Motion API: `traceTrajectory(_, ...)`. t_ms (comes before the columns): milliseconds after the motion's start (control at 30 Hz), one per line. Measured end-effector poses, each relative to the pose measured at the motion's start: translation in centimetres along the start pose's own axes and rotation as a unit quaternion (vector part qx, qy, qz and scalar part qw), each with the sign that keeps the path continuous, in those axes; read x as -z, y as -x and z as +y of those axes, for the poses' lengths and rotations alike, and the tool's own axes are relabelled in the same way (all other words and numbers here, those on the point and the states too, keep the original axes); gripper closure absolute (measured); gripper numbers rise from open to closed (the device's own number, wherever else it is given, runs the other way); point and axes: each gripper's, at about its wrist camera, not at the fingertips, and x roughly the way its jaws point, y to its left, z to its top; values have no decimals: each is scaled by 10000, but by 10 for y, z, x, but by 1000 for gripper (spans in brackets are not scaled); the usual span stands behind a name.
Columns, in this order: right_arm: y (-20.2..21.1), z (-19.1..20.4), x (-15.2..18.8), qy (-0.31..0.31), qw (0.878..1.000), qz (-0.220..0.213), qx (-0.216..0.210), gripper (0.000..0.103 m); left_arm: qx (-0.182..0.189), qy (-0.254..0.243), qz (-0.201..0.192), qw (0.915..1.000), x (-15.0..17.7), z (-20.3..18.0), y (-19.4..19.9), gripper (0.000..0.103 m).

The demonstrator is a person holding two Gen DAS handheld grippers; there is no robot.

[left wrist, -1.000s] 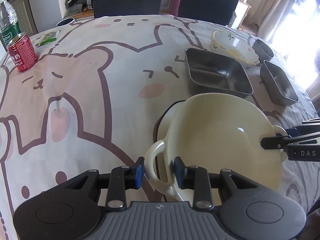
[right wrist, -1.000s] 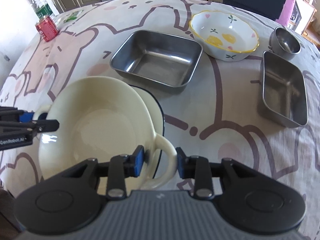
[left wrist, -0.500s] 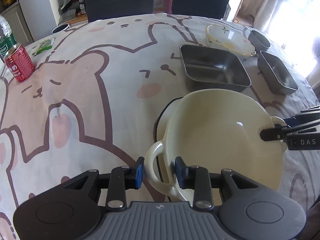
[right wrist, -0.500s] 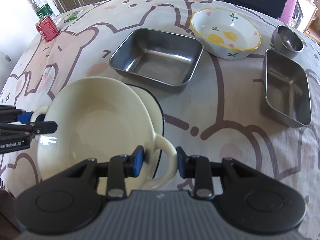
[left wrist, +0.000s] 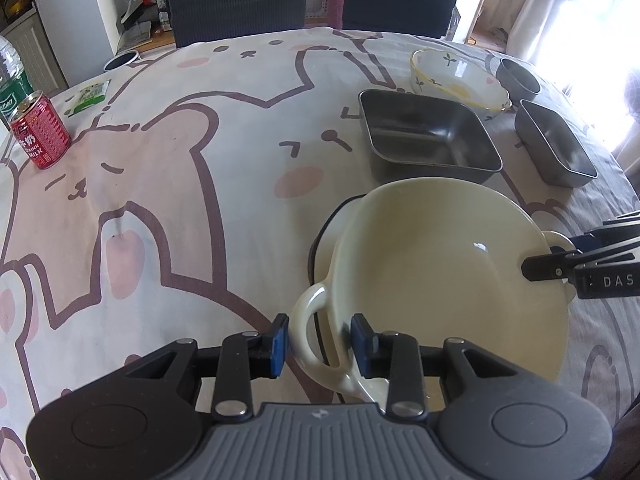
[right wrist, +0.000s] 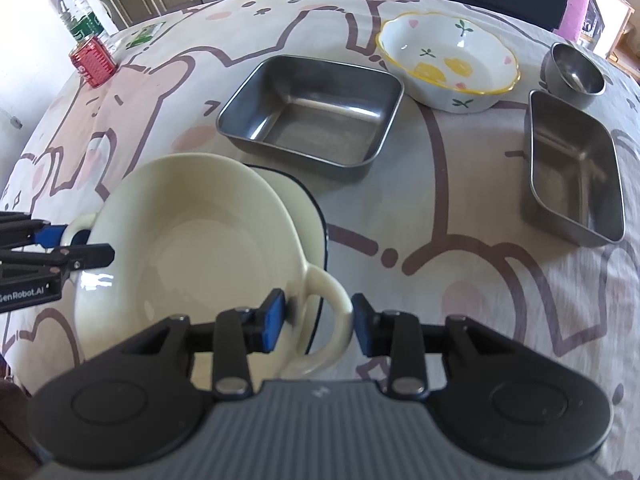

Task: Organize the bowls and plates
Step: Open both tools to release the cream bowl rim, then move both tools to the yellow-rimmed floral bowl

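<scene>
Squarely between both grippers (handles gripped): cream bowl (left wrist: 448, 264).

Daylight pours in from a window (left wrist: 592, 40) at the far right of the left wrist view, blown out to white. The scene is bright and sharp in the middle. A small glare spot sits inside the cream bowl (left wrist: 452, 256), and the steel pan (right wrist: 316, 108) shows soft reflections. Shadows are soft. Fisheye bending curves the surface (left wrist: 160, 184) edges, and the corners go dark.
</scene>
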Motion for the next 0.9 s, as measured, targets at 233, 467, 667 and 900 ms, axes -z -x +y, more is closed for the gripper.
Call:
traceTrajectory(233, 0, 1, 1, -21, 9999, -19, 145, 47, -46, 95, 45, 9999, -2, 3, -1, 58)
traceTrajectory(467, 4, -1, 5, 35, 10000, -42, 30, 46, -49, 309, -64, 9995, -2, 8, 4, 21)
traceTrajectory(667, 18, -4, 12, -21, 9994, -229, -258, 37, 43, 318, -243, 9992, 1, 3, 18, 10)
traceTrajectory(900, 44, 0, 20, 34, 9966, -685, -452, 9, 152, 332, -491, 9981, 7, -2, 44, 1)
